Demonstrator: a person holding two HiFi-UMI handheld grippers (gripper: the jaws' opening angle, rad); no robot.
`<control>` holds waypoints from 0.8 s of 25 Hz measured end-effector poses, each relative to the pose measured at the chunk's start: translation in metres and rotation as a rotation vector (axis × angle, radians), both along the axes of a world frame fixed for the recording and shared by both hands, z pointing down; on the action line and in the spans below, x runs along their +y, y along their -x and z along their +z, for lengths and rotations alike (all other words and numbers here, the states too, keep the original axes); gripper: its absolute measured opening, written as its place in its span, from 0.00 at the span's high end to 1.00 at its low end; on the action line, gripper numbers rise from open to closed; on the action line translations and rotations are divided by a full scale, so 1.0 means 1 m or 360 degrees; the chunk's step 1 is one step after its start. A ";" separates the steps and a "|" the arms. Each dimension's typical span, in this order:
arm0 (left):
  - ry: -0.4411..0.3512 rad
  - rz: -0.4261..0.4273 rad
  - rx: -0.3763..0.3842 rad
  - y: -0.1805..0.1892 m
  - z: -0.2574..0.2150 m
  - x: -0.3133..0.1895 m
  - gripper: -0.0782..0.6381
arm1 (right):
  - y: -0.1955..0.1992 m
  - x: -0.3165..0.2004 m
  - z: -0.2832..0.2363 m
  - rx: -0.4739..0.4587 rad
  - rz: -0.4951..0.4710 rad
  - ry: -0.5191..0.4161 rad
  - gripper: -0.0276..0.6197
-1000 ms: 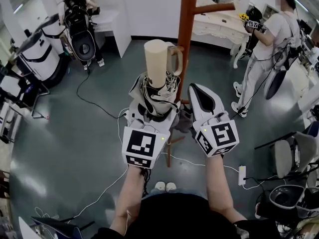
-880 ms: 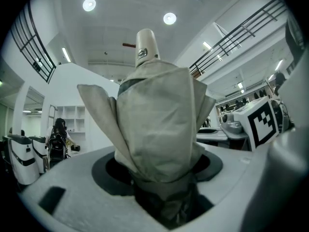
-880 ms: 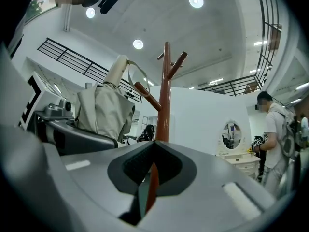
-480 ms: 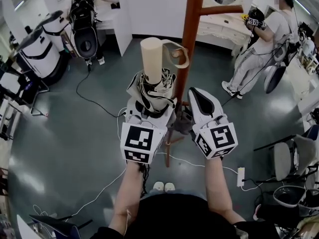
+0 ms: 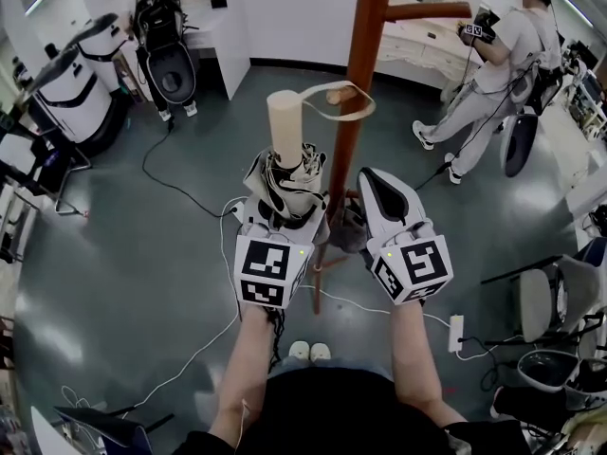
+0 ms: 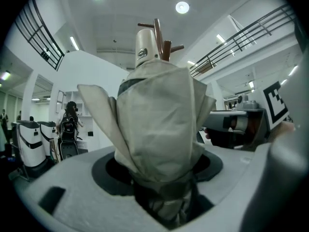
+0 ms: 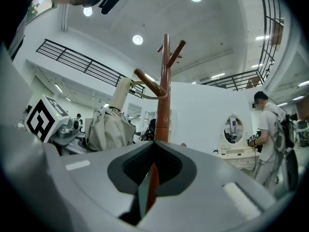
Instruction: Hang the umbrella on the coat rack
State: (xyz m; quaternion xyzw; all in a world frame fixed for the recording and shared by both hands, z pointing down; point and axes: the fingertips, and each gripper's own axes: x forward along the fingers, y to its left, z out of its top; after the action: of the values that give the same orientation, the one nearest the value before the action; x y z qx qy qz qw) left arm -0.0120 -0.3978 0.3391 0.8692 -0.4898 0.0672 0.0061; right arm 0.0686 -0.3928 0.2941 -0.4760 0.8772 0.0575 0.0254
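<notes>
- Umbrella (image 5: 289,164) is folded, held tight in the left claw (image 5: 285,211); its strap (image 5: 358,114) loops over a peg (image 5: 339,94) on the coat rack (image 5: 363,45)
- right claw (image 5: 377,184) is pinched closed, holding nothing

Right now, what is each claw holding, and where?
Left claw grips the folded beige fabric umbrella by its bunched canopy, handle end up. Right claw is shut, holding nothing.

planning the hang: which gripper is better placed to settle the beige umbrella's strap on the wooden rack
Left. The left gripper grips the beige folded umbrella, whose strap loop looks over a peg of the brown wooden coat rack. The right gripper is shut and empty beside it.
</notes>
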 end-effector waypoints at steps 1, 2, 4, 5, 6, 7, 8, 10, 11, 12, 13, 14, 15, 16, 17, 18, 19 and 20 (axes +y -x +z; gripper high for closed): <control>0.0015 0.0003 0.0002 0.000 0.006 0.001 0.46 | 0.001 0.000 0.002 0.0001 0.0001 0.0006 0.95; 0.0032 0.0009 0.0006 -0.001 0.012 0.002 0.46 | 0.001 -0.001 0.004 0.0003 0.0001 0.0012 0.95; 0.0075 0.0027 0.0018 -0.005 0.025 0.004 0.46 | 0.000 -0.002 0.007 0.0005 0.0007 0.0023 0.95; 0.0098 0.0037 0.0026 -0.007 0.032 0.005 0.46 | 0.000 -0.002 0.009 0.0005 0.0014 0.0026 0.95; 0.0119 0.0045 0.0032 -0.008 0.040 0.006 0.46 | -0.001 -0.002 0.010 0.0004 0.0022 0.0027 0.95; 0.0136 0.0050 0.0035 -0.010 0.048 0.007 0.46 | -0.001 -0.001 0.012 0.0002 0.0030 0.0029 0.95; 0.0151 0.0051 0.0034 -0.011 0.056 0.008 0.46 | -0.002 -0.001 0.015 -0.0002 0.0038 0.0032 0.95; 0.0176 0.0053 0.0034 -0.013 0.072 0.009 0.46 | -0.006 -0.001 0.020 -0.0011 0.0049 0.0042 0.95; 0.0187 0.0055 0.0039 -0.015 0.078 0.010 0.46 | -0.008 0.000 0.024 -0.0013 0.0056 0.0048 0.95; 0.0194 0.0057 0.0046 -0.017 0.084 0.012 0.46 | -0.012 0.001 0.027 -0.0015 0.0063 0.0054 0.95; 0.0197 0.0058 0.0050 -0.020 0.089 0.014 0.46 | -0.016 0.003 0.031 -0.0016 0.0069 0.0060 0.95; 0.0195 0.0059 0.0050 -0.023 0.093 0.016 0.46 | -0.020 0.005 0.034 -0.0018 0.0077 0.0066 0.95; 0.0191 0.0059 0.0048 -0.025 0.097 0.018 0.46 | -0.023 0.006 0.038 -0.0020 0.0084 0.0071 0.95; 0.0188 0.0060 0.0044 -0.024 0.100 0.019 0.46 | -0.024 0.006 0.040 -0.0022 0.0092 0.0076 0.95; 0.0188 0.0061 0.0037 -0.022 0.104 0.019 0.46 | -0.022 0.005 0.042 -0.0026 0.0100 0.0079 0.95; 0.0189 0.0062 0.0025 -0.019 0.107 0.018 0.46 | -0.019 0.004 0.044 -0.0032 0.0107 0.0079 0.95; 0.0189 0.0064 0.0005 -0.017 0.111 0.018 0.46 | -0.017 0.003 0.047 -0.0041 0.0115 0.0077 0.95; 0.0183 0.0070 -0.0020 -0.016 0.114 0.017 0.46 | -0.015 0.003 0.049 -0.0054 0.0123 0.0074 0.95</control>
State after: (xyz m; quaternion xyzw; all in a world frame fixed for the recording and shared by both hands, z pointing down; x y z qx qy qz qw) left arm 0.0038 -0.3804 0.4529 0.8776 -0.4659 0.1007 0.0515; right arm 0.0837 -0.3901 0.3432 -0.5108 0.8587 0.0300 0.0270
